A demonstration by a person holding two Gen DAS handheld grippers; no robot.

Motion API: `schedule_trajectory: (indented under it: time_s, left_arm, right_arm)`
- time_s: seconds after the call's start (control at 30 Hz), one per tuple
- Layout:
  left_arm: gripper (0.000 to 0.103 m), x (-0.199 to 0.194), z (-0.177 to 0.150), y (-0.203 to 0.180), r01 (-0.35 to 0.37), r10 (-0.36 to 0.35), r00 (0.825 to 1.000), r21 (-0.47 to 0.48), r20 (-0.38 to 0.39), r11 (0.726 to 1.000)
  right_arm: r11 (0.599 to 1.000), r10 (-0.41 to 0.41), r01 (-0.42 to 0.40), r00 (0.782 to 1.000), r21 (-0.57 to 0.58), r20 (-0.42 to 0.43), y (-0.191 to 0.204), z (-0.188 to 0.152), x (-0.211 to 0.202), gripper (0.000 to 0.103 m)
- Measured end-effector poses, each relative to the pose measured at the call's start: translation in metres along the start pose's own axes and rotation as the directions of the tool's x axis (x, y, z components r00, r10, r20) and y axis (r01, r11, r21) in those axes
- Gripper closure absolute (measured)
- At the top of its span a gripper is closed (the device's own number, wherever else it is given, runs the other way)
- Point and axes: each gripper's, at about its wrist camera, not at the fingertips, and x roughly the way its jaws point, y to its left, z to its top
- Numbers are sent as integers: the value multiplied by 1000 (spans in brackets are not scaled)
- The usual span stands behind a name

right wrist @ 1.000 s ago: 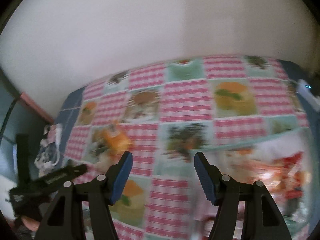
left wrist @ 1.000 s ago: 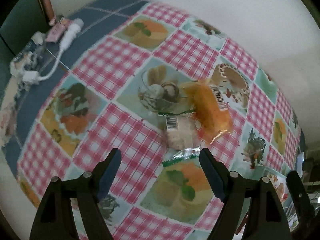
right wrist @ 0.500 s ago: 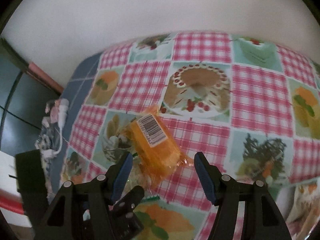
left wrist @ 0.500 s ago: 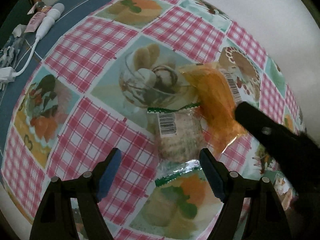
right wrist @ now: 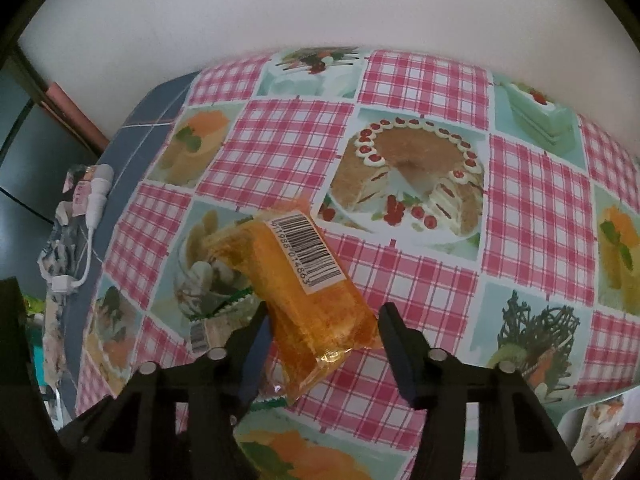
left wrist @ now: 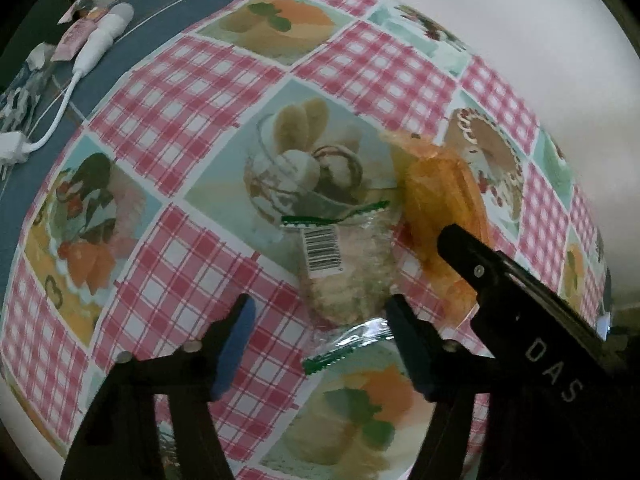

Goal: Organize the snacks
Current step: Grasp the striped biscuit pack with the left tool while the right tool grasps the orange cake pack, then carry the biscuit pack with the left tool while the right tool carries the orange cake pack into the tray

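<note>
Two wrapped snacks lie side by side on the patterned tablecloth [left wrist: 168,264]. A clear pack of pale crackers [left wrist: 348,268] with green end seals and a barcode lies just beyond my open left gripper [left wrist: 320,328], its near seal between the fingers. An orange wrapped cake [right wrist: 304,284] with a barcode label lies to its right. My open right gripper [right wrist: 324,332] straddles the cake's near end. The right gripper's black finger [left wrist: 520,292] crosses the left wrist view over the orange cake [left wrist: 436,196]. The cracker pack [right wrist: 216,320] shows left of the cake.
A white charger with cable [left wrist: 92,48] and small packets [left wrist: 76,32] lie on the blue table strip at far left; they also show in the right wrist view [right wrist: 96,196]. A white wall stands behind the table. More snack packs [right wrist: 604,436] sit at lower right.
Both grippers have moved forward and down toward the snacks. The right gripper now straddles the orange cake's near end; the left sits closer to the cracker pack.
</note>
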Motion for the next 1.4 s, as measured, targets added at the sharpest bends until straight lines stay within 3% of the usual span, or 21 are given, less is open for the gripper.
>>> schedule_trajectory:
  time_s: [0.17, 0.33, 0.53, 0.67, 0.93, 1.03, 1.17, 1.4]
  left_arm:
    - [60, -2, 5, -9, 35, -35, 999, 17, 7, 999]
    - [62, -6, 1, -14, 49, -49, 999, 6, 9, 999]
    - [63, -18, -16, -6, 11, -11, 1000, 9, 4, 1000]
    - [64, -28, -38, -6, -6, 6, 1000, 26, -13, 1000]
    - [64, -68, -82, -25, 35, -36, 999, 97, 8, 995]
    - [64, -95, -98, -45, 60, -70, 996, 161, 60, 985]
    - [64, -122, -124, -77, 25, -65, 988, 269, 140, 963]
    - [64, -119, -172, -134, 91, -137, 988, 436, 75, 895]
  right_arm:
    - [998, 15, -16, 1000, 66, 14, -23, -10, -13, 52]
    - [993, 6, -10, 1000, 114, 27, -50, -29, -30, 54]
    - [984, 9, -15, 999, 175, 33, -68, -63, -47, 55]
    - [978, 28, -38, 998, 207, 52, -71, -86, -62, 55]
    - [964, 41, -70, 992, 256, 115, -76, -127, -113, 55]
    - [956, 18, -64, 987, 285, 161, -86, -143, -141, 55]
    - [934, -54, -24, 977, 356, 207, -111, -171, -179, 55]
    - [890, -144, 12, 956, 456, 255, -155, -210, -225, 55]
